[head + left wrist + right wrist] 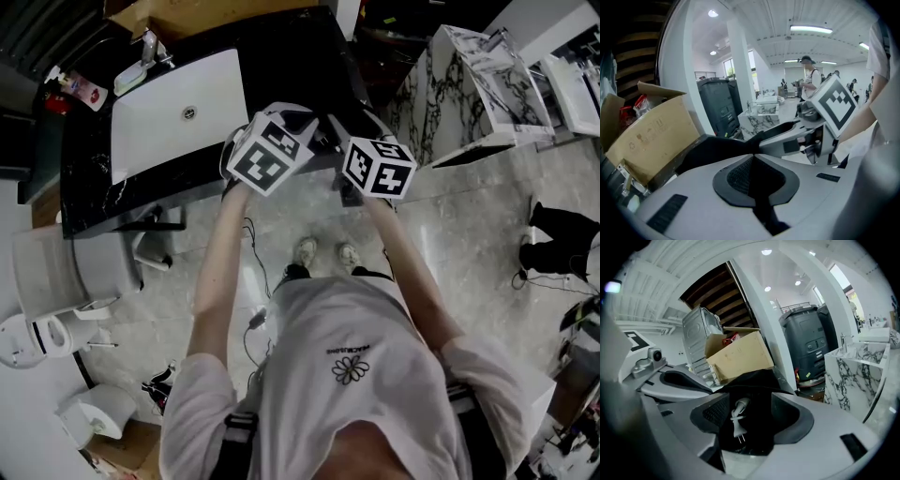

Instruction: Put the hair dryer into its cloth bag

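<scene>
My left gripper (pixel 752 158) is shut on a fold of the black cloth bag (pixel 717 149), which stretches away from its jaw tips to the left. The bag (pixel 752 380) also hangs just beyond my right gripper (pixel 747 414). That gripper's jaws stand wide open. The hair dryer's white plug (pixel 738 422), on its bundled cord, dangles in the gap and the pads do not press on it. The dryer's body is hidden. In the head view the two marker cubes, left (pixel 269 152) and right (pixel 378 167), sit close together over the black counter (pixel 84 192).
A white sink (pixel 150 117) with a faucet (pixel 148 45) is set in the counter. A cardboard box (pixel 738 355) and a dark bin (pixel 806 345) stand behind. A marble block (pixel 469 84) is to the right, and a toilet (pixel 42 309) to the left. People stand far off.
</scene>
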Action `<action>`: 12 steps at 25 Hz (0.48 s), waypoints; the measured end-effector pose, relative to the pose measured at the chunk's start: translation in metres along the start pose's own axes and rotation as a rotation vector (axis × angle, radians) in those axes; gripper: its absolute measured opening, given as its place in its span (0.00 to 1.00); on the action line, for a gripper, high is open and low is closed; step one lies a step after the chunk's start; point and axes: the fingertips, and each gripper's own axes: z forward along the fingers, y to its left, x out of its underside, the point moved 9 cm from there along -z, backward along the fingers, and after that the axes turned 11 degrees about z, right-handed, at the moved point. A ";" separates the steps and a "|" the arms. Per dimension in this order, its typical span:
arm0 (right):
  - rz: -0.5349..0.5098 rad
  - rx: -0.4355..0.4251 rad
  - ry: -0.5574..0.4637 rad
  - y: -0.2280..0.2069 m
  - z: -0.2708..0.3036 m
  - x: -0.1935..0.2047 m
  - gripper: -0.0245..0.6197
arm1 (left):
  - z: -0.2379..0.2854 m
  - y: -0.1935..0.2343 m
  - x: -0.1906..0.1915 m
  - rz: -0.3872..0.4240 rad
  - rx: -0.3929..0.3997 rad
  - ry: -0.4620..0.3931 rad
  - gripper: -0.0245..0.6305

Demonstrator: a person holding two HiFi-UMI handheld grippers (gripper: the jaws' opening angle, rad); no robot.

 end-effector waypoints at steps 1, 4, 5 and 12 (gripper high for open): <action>-0.018 0.002 0.001 -0.001 -0.007 0.002 0.42 | 0.002 -0.003 0.001 0.004 0.005 0.010 0.07; -0.045 0.010 0.003 -0.005 -0.028 0.011 0.42 | 0.010 -0.014 0.004 0.032 0.028 0.044 0.07; -0.046 0.012 0.002 -0.006 -0.035 0.013 0.42 | 0.013 -0.018 0.005 0.044 0.038 0.059 0.07; -0.056 0.054 -0.004 -0.019 -0.063 0.019 0.42 | 0.037 -0.037 0.024 0.089 0.084 0.150 0.07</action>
